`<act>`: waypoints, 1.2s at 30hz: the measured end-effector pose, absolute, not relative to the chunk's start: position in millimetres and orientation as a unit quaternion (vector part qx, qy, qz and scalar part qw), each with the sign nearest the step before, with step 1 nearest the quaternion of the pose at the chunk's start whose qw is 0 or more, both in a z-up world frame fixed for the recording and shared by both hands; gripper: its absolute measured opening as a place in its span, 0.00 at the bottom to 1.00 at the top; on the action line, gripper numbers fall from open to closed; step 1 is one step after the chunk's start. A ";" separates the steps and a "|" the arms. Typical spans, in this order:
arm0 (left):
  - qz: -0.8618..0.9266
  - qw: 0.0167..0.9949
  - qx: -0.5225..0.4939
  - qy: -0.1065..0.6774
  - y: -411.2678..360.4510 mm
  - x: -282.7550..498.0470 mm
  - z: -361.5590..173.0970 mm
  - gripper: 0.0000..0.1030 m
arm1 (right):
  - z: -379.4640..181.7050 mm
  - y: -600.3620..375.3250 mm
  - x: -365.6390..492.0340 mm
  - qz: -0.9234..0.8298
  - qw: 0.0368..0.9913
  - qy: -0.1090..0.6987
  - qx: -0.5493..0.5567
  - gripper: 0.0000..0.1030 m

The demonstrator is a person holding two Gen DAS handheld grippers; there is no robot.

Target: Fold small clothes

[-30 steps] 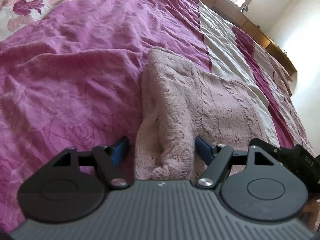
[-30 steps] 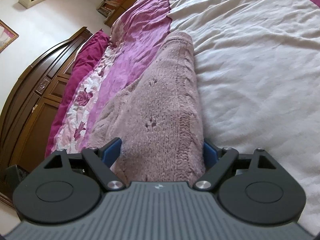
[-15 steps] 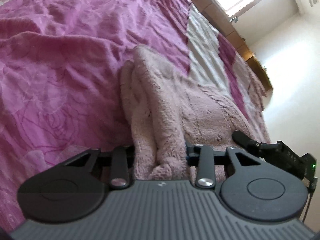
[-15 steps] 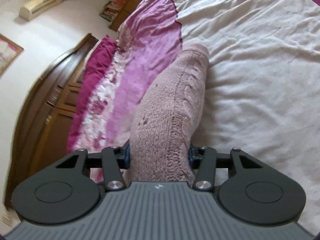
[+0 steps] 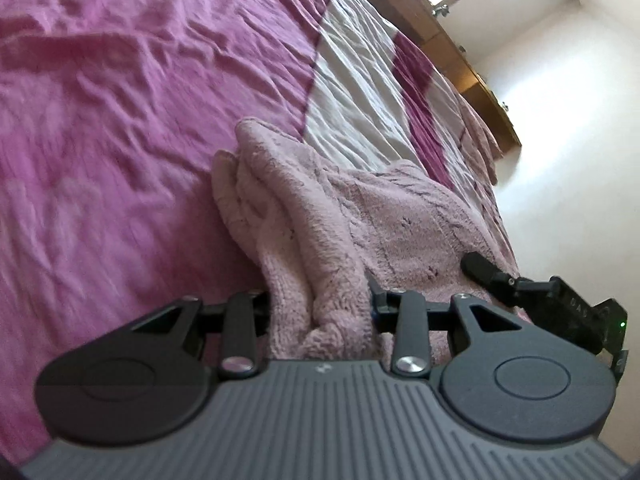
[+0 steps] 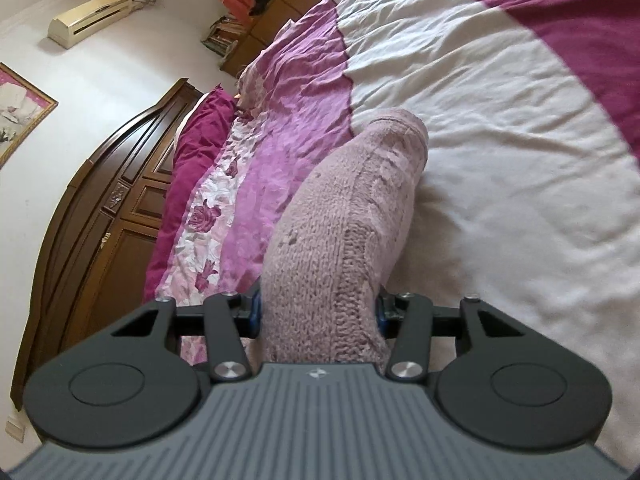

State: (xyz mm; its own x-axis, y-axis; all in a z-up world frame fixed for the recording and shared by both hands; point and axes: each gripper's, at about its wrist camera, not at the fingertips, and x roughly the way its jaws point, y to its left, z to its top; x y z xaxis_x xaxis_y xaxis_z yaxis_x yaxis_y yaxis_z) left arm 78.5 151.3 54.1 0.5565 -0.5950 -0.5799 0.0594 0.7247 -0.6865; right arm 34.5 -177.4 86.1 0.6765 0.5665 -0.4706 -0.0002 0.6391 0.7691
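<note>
You have one pink knitted garment [image 5: 384, 220] on the bed [image 5: 120, 120], lying across the purple and white bands of the bedspread [image 6: 500, 120]. Your left gripper [image 5: 320, 308] has its fingers closed tight on a bunched edge of it; your right gripper [image 6: 318, 312] is clamped the same way on another edge. The headboard [image 6: 100, 208] stands beyond, with one air conditioner [image 6: 90, 18] and one framed picture [image 6: 20, 112] on the wall.

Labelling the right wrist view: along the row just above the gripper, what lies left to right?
Wooden headboard → dark magenta pillow → floral strip of bedspread → pink knitted garment → white band of bedspread.
</note>
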 end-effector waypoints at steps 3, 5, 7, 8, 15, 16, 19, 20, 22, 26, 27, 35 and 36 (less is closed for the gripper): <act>-0.206 0.814 -0.315 0.442 137.1 63.6 47.2 0.36 | 83.2 -193.2 8.4 0.163 0.833 0.367 0.381 0.51; -0.209 0.813 -0.305 0.450 127.0 55.9 43.8 0.36 | 79.5 -201.2 -5.2 0.156 0.840 0.368 0.367 0.51; -0.208 0.819 -0.285 0.452 116.9 50.1 43.1 0.36 | 73.9 -207.8 -15.5 0.150 0.843 0.370 0.360 0.51; -0.206 0.824 -0.273 0.452 112.9 48.1 43.2 0.36 | 70.3 -210.9 -19.4 0.148 0.843 0.373 0.359 0.51; -0.180 0.847 -0.209 0.454 102.3 41.0 38.6 0.40 | 35.5 -218.2 -39.9 0.128 0.837 0.394 0.357 0.53; -0.174 0.850 -0.202 0.455 103.7 39.7 36.6 0.42 | 30.0 -218.5 -41.6 0.125 0.837 0.397 0.355 0.54; -0.172 0.854 -0.195 0.450 105.6 34.0 35.6 0.45 | 18.3 -219.8 -43.3 0.120 0.839 0.396 0.354 0.56; -0.171 0.857 -0.188 0.448 104.7 32.5 36.6 0.46 | 15.9 -221.0 -44.2 0.120 0.838 0.394 0.357 0.57; -0.164 0.866 -0.166 0.443 102.7 26.8 39.9 0.52 | 15.7 -222.1 -45.7 0.120 0.838 0.393 0.359 0.60; -0.152 0.875 -0.139 0.438 99.4 17.7 47.0 0.54 | 24.5 -219.8 -53.3 0.117 0.852 0.385 0.334 0.67; -0.148 0.876 -0.136 0.438 99.4 15.2 48.6 0.55 | 26.8 -219.2 -55.7 0.116 0.856 0.383 0.328 0.68; -0.135 0.873 -0.114 0.455 96.3 -3.9 55.5 0.64 | 49.7 -214.4 -83.1 0.103 0.882 0.369 0.275 0.72; -0.135 0.872 -0.110 0.457 95.1 -7.9 55.6 0.64 | 52.1 -213.1 -87.4 0.103 0.884 0.368 0.270 0.74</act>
State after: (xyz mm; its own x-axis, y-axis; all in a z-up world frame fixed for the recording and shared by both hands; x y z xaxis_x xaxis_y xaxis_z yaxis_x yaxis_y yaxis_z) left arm -7.9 95.1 55.6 0.5455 -0.3355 -0.7680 0.1342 0.9395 -0.3151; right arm -87.4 -213.1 52.1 0.7083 0.3810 -0.5943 0.0156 0.8332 0.5527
